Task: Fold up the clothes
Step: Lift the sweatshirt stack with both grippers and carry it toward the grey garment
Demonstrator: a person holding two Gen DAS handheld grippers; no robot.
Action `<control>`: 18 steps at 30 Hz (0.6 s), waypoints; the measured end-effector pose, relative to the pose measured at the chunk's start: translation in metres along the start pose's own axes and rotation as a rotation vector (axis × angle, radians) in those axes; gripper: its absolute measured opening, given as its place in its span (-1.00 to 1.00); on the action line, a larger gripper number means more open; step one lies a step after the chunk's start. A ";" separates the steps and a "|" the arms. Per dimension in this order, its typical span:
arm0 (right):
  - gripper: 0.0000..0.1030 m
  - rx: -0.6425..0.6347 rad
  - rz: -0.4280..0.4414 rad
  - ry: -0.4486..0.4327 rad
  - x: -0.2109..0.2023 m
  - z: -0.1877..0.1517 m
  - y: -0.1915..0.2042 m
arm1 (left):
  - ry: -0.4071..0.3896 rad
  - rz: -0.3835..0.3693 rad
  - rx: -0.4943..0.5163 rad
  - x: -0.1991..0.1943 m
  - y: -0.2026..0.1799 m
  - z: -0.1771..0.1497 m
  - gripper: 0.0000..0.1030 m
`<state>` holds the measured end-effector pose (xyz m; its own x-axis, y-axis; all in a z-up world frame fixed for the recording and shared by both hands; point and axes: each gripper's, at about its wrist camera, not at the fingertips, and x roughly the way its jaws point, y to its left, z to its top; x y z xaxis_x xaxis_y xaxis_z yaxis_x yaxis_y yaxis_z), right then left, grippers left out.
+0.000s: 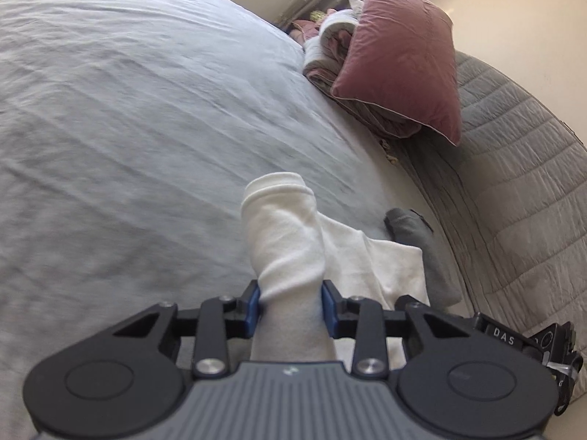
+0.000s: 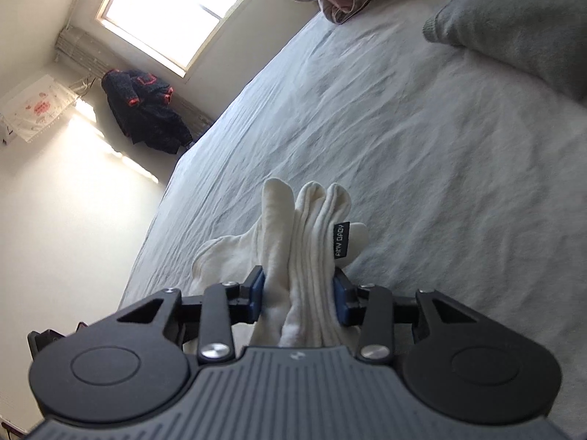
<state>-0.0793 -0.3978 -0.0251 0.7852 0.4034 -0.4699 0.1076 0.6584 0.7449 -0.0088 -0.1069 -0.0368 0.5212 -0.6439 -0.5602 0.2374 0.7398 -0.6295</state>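
A white garment (image 1: 290, 234) is held over the pale bed sheet (image 1: 128, 128). My left gripper (image 1: 291, 306) is shut on a rolled, cuffed part of it, which sticks up past the blue pads; the rest drapes to the right. My right gripper (image 2: 299, 299) is shut on a bunched ribbed edge of the same white garment (image 2: 312, 242), which carries a small black label (image 2: 342, 239). The right gripper's black body (image 1: 521, 344) shows at the lower right of the left wrist view.
A grey garment (image 1: 418, 242) lies on the bed beside the white one, also in the right wrist view (image 2: 521, 25). A pink pillow (image 1: 400, 62) leans on folded bedding by a grey quilted headboard (image 1: 513, 154). A dark jacket (image 2: 146, 110) hangs below a window (image 2: 183, 11).
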 end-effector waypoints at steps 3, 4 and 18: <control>-0.20 0.007 -0.035 -0.026 -0.018 0.007 -0.005 | 0.018 -0.016 0.029 0.011 -0.024 -0.006 -0.33; -0.20 0.002 -0.046 -0.036 -0.022 0.011 -0.005 | 0.022 -0.028 0.033 0.016 -0.032 -0.007 -0.33; -0.21 0.092 -0.053 -0.161 -0.088 0.093 -0.047 | 0.057 -0.139 0.075 0.087 -0.134 0.003 -0.34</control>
<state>-0.0969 -0.5234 0.0255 0.8638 0.2579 -0.4329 0.2006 0.6122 0.7648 0.0074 -0.2613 0.0006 0.4321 -0.7498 -0.5011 0.3655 0.6536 -0.6627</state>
